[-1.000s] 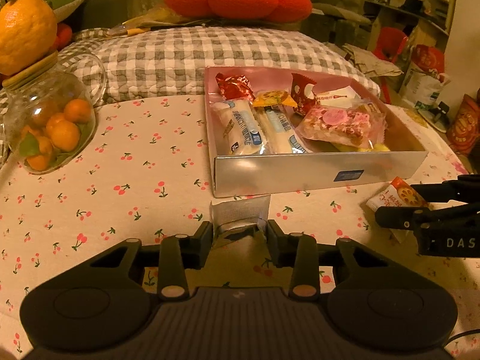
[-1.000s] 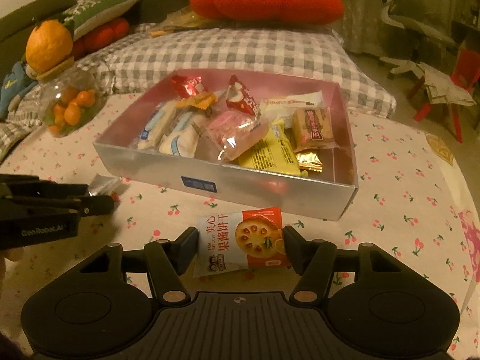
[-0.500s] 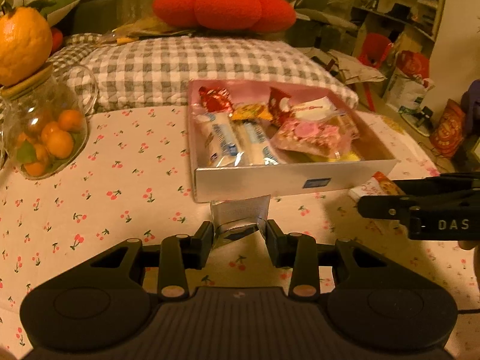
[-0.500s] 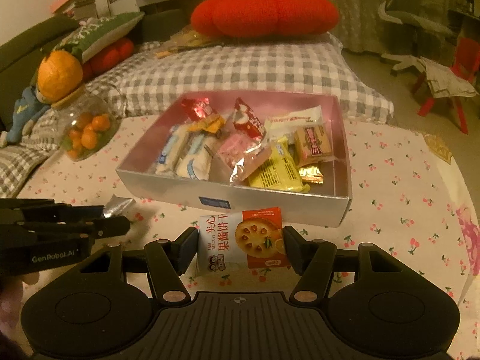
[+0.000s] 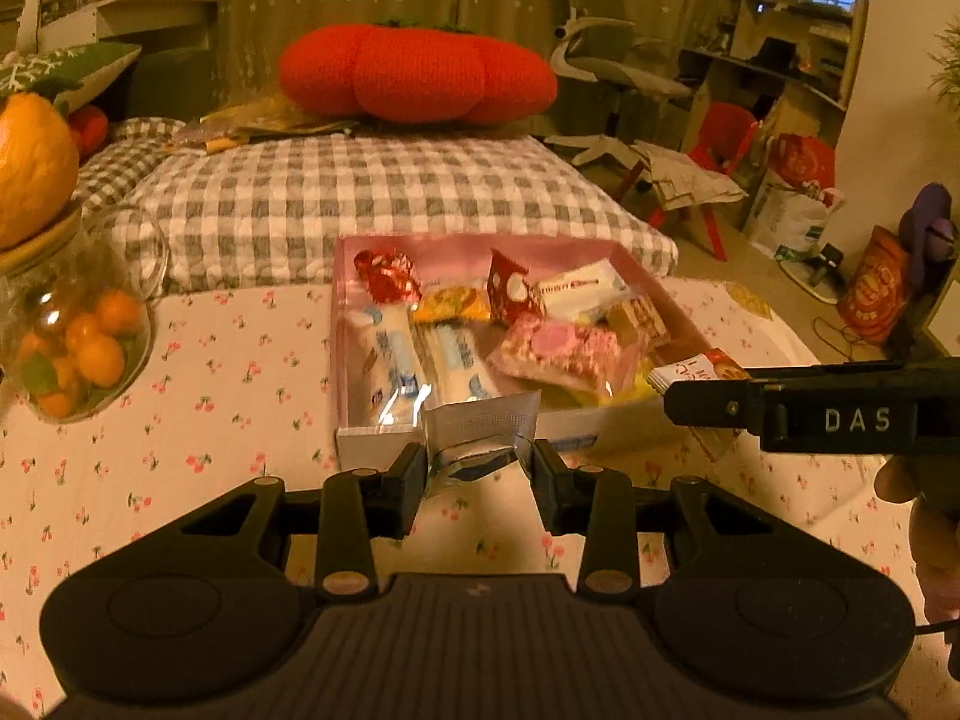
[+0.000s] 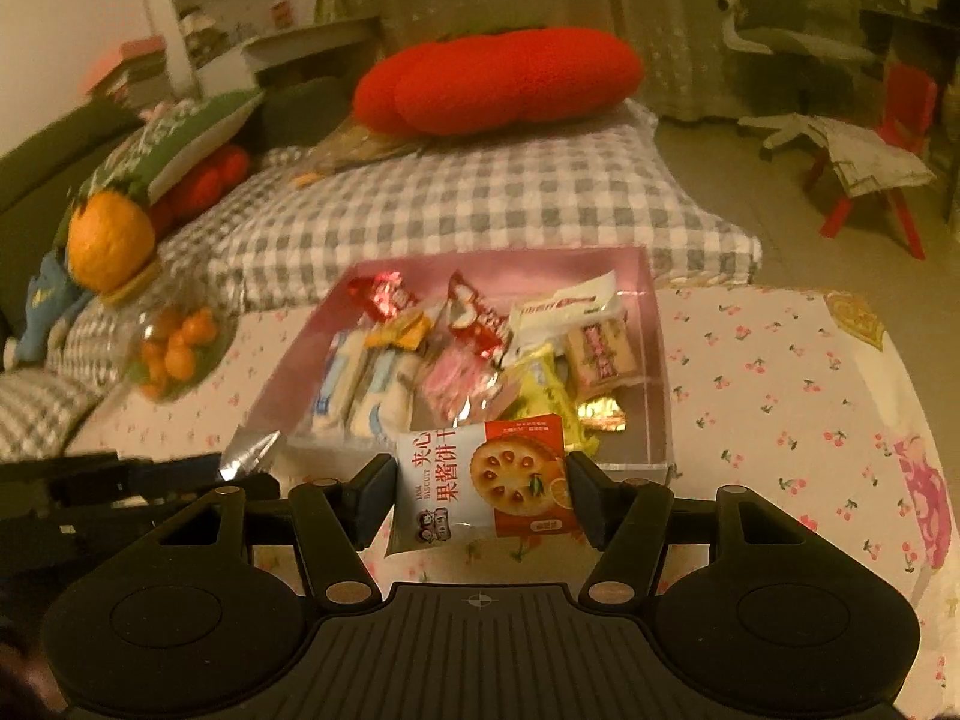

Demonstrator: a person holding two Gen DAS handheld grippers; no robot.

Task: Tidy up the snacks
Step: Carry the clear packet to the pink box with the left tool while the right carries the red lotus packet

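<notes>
Both packets have lifted: left gripper (image 5: 477,468) fingers pinch silver sachet (image 5: 480,438), right gripper (image 6: 480,495) biscuit packet (image 6: 486,483).

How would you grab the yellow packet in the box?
Take the yellow packet by its flat sides, from above. It lies flat in the box, wedged among other snacks, and the walls block a sideways reach. Both grippers are full now.

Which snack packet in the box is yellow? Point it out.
The yellow packet at the box's near side, just behind the biscuit packet held in the right gripper. Its neighbours are pink, white, or red.
</notes>
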